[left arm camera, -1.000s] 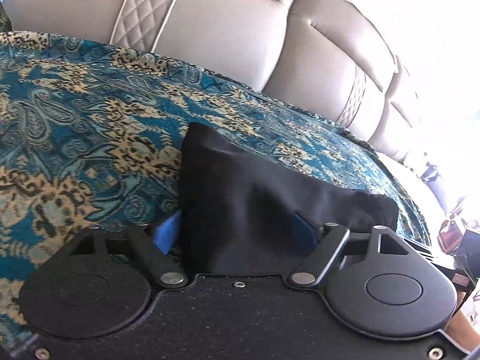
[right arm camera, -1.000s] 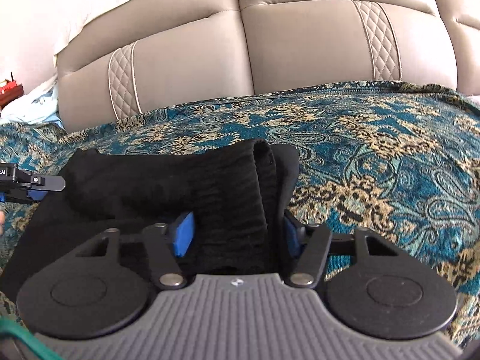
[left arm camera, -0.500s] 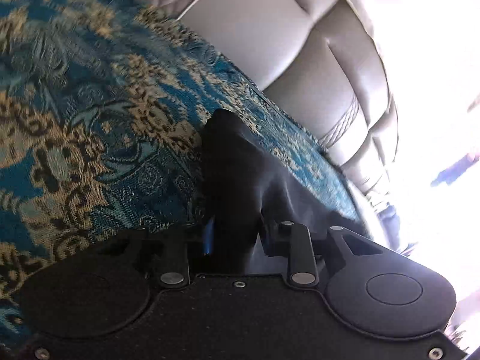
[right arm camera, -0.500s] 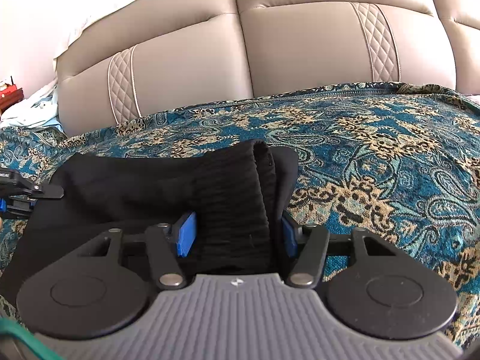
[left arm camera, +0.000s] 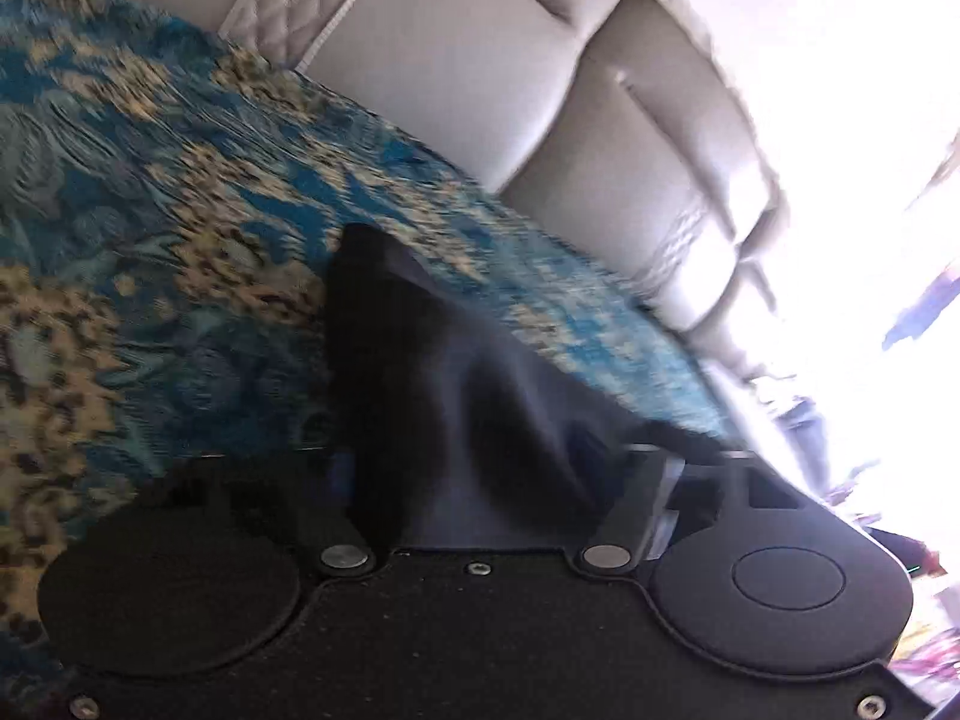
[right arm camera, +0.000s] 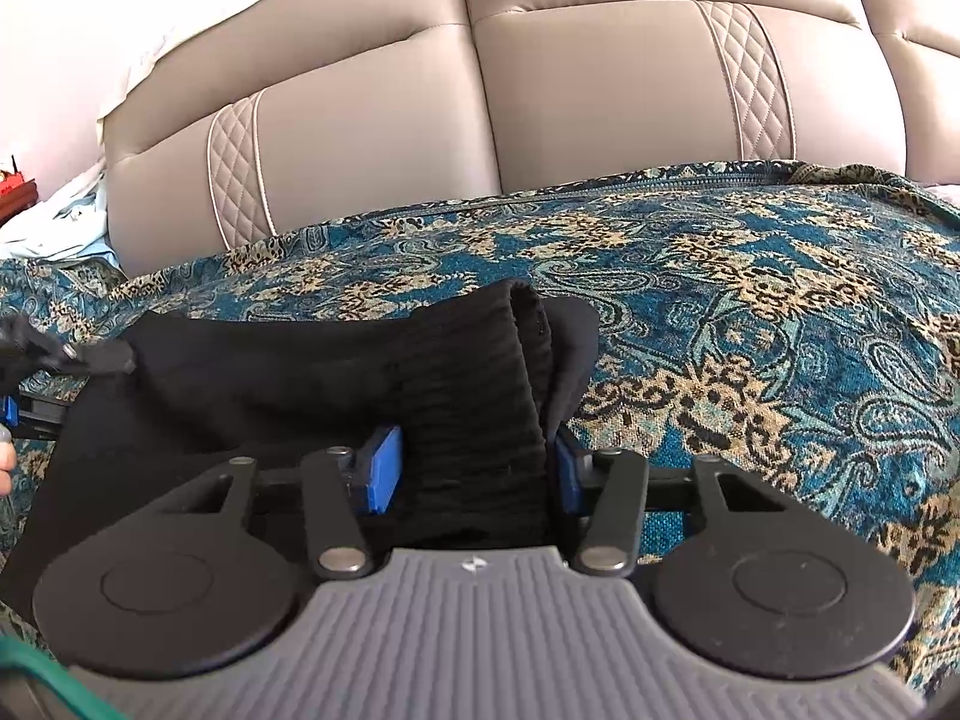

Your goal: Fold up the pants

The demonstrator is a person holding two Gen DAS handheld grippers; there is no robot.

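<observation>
Pants, black, lie bunched on a teal patterned bedspread before a padded beige headboard. In the left wrist view, blurred and tilted, the left gripper points down at the cloth; its jaws are opening with a fold between them, the pads hidden in dark fabric, so contact cannot be told. In the right wrist view the right gripper angles down over the ribbed waistband, jaws closing, blue pads just beside it. At the left edge, the other gripper is cut off.
</observation>
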